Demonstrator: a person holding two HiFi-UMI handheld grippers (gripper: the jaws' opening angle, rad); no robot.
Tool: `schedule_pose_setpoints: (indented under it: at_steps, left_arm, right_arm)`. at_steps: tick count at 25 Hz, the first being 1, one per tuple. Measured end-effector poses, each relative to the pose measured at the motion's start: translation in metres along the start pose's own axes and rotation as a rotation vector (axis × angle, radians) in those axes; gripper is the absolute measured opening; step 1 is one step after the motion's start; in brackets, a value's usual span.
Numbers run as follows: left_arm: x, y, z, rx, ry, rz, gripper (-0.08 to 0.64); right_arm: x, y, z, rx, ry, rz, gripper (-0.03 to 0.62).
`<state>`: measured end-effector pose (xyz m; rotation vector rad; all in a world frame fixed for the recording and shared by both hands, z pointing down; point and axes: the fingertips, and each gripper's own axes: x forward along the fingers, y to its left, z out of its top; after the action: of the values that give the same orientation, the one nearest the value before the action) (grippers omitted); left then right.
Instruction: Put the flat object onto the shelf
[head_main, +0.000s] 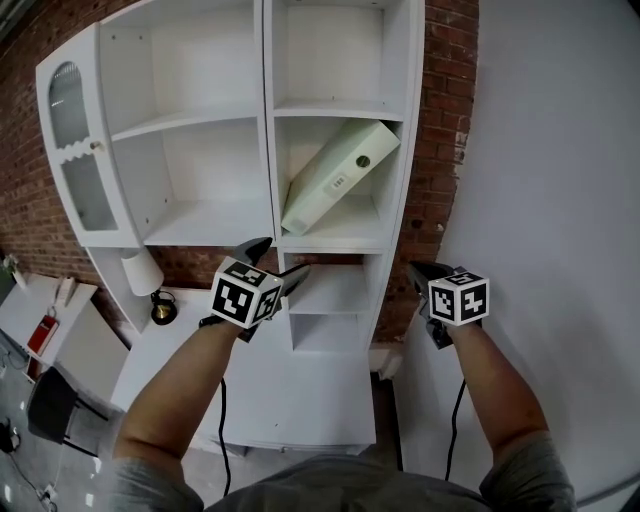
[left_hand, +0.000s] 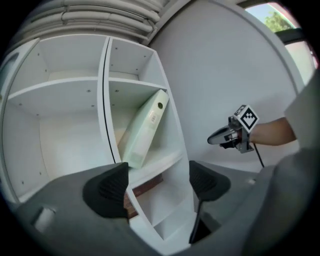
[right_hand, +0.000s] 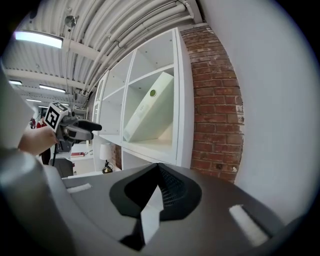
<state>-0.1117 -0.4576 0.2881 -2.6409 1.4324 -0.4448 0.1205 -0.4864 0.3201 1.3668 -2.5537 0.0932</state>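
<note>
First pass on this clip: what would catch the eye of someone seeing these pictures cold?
A pale binder leans tilted in the middle compartment of the right column of a white shelf unit, its top corner against that compartment's right wall. Just below, the left claw is open with nothing in it and the right claw is shut, both clear of the binder. A red brick wall stands behind the unit.

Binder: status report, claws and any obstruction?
Left claw open, empty. Right claw shut, empty. Binder on the shelf, leaning tilted in its compartment, both claws clear of it. Nothing in the way.
</note>
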Motion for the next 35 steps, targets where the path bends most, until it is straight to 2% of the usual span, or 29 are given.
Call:
schedule_pose_setpoints:
  at_steps: [4,9,13,18,23,29,35]
  left_arm:
    - [-0.026,-0.008,-0.070,-0.134,0.017,-0.047,0.346]
    - [-0.052,-0.021,-0.159,-0.273,0.041,-0.083,0.284]
    - [-0.063,-0.034,-0.208,-0.355,0.045,-0.112,0.232]
    - [-0.071,-0.068,-0.260,-0.435,0.087,-0.187,0.178]
    - [-0.079,-0.089,-0.302,-0.501,0.116,-0.191,0.117]
    - [-0.085,-0.099,-0.332,-0.537,0.121,-0.172,0.000]
    - [-0.090,-0.111,-0.358,-0.597,0.157,-0.173,-0.002]
  right_arm:
    - [0.006,0.026,-0.021,0.009,0.009,0.046,0.009]
    - [0.013,0.055,-0.067,0.014,0.051,0.087,0.009]
    - [0.020,0.069,-0.107,0.048,0.089,0.107,0.009]
    - [0.025,0.090,-0.164,0.095,0.139,0.135,0.009]
    - [0.024,0.110,-0.227,0.153,0.203,0.154,0.009]
    - [0.014,0.125,-0.296,0.217,0.278,0.157,0.009]
    - [0.004,0.142,-0.339,0.258,0.331,0.170,0.009]
